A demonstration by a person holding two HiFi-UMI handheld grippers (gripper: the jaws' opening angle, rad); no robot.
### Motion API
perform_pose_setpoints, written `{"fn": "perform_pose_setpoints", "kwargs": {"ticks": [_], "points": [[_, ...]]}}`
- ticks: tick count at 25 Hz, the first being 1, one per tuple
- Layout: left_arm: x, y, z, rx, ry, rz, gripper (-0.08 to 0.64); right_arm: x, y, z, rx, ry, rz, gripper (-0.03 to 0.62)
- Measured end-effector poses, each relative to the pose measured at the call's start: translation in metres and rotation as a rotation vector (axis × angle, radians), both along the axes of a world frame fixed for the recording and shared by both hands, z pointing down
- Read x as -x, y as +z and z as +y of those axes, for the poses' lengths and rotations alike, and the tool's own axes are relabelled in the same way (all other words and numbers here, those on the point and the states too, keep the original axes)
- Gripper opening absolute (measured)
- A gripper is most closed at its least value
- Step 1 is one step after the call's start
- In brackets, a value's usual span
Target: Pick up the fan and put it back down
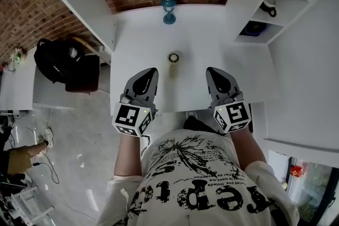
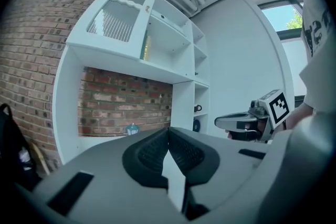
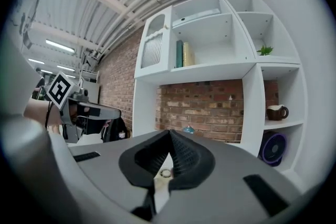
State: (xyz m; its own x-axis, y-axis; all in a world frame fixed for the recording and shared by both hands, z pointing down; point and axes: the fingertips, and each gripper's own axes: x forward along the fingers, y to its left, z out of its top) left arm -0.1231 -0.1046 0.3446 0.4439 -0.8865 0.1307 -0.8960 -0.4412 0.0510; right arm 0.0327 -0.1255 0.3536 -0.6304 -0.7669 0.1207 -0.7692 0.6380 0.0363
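Observation:
The fan [image 1: 253,29] is small, round and dark blue, and stands in the lower cubby of the white shelf unit at the right of the desk. It also shows in the right gripper view [image 3: 274,148] and, tiny, in the left gripper view [image 2: 196,125]. My left gripper [image 1: 151,70] hovers over the desk's front edge, shut, with nothing between its jaws [image 2: 168,129]. My right gripper [image 1: 211,70] is level beside it, its tips meeting and holding nothing [image 3: 169,132]. Both point toward the brick back wall, well short of the fan.
On the white desk [image 1: 132,39] stand a small blue lantern [image 1: 168,10] at the back and a little round ring-shaped item [image 1: 174,57] between the grippers. A mug [image 3: 276,112] sits in the cubby above the fan. A black backpack [image 1: 63,63] rests on a chair at the left.

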Motion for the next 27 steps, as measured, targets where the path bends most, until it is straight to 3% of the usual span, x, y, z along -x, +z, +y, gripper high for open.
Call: {"fn": "perform_pose_setpoints", "kwargs": {"ticks": [5, 13, 27], "points": [[-0.001, -0.004, 0.012, -0.017, 0.018, 0.022, 0.014, 0.006, -0.002, 0.011, -0.013, -0.011, 0.017, 0.012], [-0.010, -0.004, 0.016, -0.026, 0.024, -0.011, 0.014, -0.001, -0.002, 0.015, -0.022, -0.007, 0.005, 0.012], [-0.018, -0.002, 0.003, 0.014, 0.009, -0.004, 0.014, -0.014, -0.008, 0.003, -0.007, 0.004, -0.019, 0.012]]}}
